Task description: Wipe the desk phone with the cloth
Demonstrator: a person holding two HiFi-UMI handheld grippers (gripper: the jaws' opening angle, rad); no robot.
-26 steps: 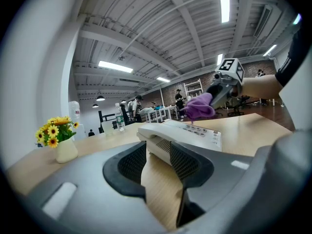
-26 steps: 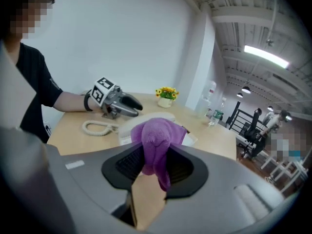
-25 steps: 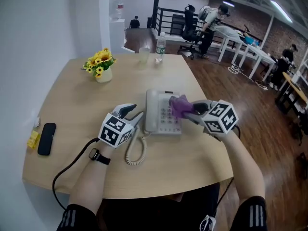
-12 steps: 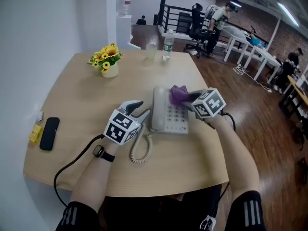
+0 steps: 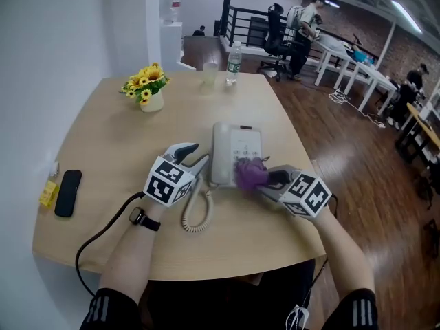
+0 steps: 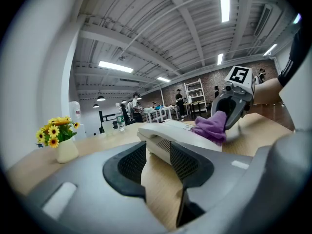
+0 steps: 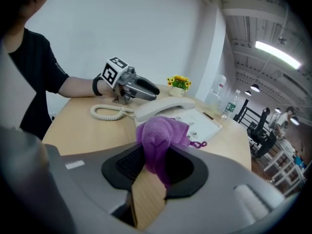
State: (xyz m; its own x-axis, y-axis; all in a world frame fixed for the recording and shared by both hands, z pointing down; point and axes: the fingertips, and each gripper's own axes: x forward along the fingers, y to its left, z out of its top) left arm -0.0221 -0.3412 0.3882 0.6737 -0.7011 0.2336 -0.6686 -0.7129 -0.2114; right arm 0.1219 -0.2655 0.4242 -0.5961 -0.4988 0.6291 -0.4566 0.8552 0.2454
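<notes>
A white desk phone [image 5: 237, 146] lies mid-table with its handset [image 5: 220, 158] on the left side and a coiled cord [image 5: 194, 215] trailing toward me. My right gripper [image 5: 269, 181] is shut on a bunched purple cloth [image 5: 251, 174], which presses on the phone's near end; in the right gripper view the cloth [image 7: 161, 138] fills the jaws of that gripper [image 7: 155, 156]. My left gripper [image 5: 192, 159] is open at the handset's left edge, and in its own view the phone [image 6: 170, 133] sits just beyond the left gripper [image 6: 158, 152], nothing gripped.
A vase of yellow flowers [image 5: 146, 91] stands at the back left. A water bottle [image 5: 234, 57] and a cup [image 5: 210, 74] are at the far edge. A black device [image 5: 67, 193] and a yellow item [image 5: 48, 194] lie near the left edge.
My right gripper has dragged the cloth from the phone's far end back toward me, over the keypad to the near end. The left gripper has stayed beside the handset.
</notes>
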